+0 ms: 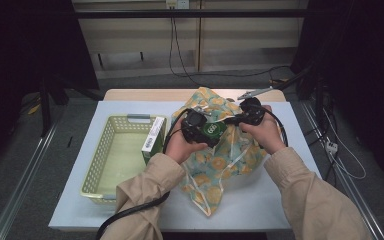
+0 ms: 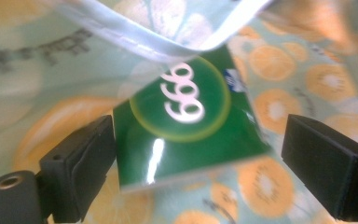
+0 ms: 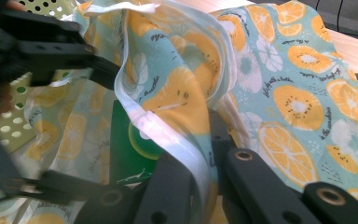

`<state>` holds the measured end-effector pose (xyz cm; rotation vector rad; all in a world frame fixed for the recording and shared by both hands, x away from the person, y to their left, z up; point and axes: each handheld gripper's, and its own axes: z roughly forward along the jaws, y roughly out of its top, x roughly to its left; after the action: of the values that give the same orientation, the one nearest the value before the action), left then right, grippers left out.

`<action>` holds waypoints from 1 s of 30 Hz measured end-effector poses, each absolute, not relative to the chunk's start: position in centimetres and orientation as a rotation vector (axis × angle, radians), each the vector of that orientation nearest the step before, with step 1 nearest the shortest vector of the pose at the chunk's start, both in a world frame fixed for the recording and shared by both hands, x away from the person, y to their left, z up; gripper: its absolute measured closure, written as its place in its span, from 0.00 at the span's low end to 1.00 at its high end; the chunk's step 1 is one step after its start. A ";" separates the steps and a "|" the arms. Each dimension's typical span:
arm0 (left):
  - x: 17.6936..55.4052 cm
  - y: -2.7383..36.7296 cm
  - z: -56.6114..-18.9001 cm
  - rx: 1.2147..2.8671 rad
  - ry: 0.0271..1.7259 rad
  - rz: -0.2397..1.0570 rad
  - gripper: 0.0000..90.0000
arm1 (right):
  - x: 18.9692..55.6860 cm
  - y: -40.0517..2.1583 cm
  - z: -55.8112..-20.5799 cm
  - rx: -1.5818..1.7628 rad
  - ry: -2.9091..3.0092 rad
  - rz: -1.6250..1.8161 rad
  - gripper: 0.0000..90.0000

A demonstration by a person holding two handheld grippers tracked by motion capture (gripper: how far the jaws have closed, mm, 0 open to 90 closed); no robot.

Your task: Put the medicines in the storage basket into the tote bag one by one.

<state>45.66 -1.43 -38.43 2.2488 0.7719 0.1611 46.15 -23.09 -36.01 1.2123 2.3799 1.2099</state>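
Both left gripper [image 2: 196,163] fingers [image 2: 81,163] flank green box [image 2: 186,126], untouching.

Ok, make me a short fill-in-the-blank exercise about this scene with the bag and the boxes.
1. The green box between the left gripper's open jaws bears the digits ____.
2. The right gripper is shut on the ____ of the bag.
3. The bag is printed with slices of ____.
4. A second box stands in the pale ____.

Missing words: 999; rim; orange; basket

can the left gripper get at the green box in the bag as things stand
Probably yes. The left gripper has its jaws open either side of the green box, nothing between them, and the right gripper holds the bag rim open.
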 end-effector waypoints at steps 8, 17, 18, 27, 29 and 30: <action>44.1 1.5 -35.7 2.250 0.745 0.188 0.11 | 45.9 -23.2 -36.3 1.228 2.379 1.192 0.99; 43.4 4.7 -34.2 2.242 0.748 0.215 0.11 | 45.6 -23.0 -36.1 1.211 2.383 1.183 0.99; 43.4 5.1 -34.1 2.237 0.752 0.217 0.11 | 45.5 -23.0 -36.0 1.218 2.381 1.183 0.99; 43.5 9.3 -33.3 2.214 0.816 0.251 0.12 | 45.4 -22.9 -36.3 1.227 2.383 1.179 0.99; 43.5 10.2 -33.4 2.217 0.832 0.276 0.12 | 45.4 -22.8 -36.3 1.218 2.388 1.177 0.99; 43.5 10.5 -33.4 2.218 0.836 0.275 0.12 | 45.5 -22.7 -36.4 1.213 2.389 1.180 0.99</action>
<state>43.46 10.50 -33.44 2.2179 0.8365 0.2751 45.48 -22.72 -36.36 1.2128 2.3886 1.1796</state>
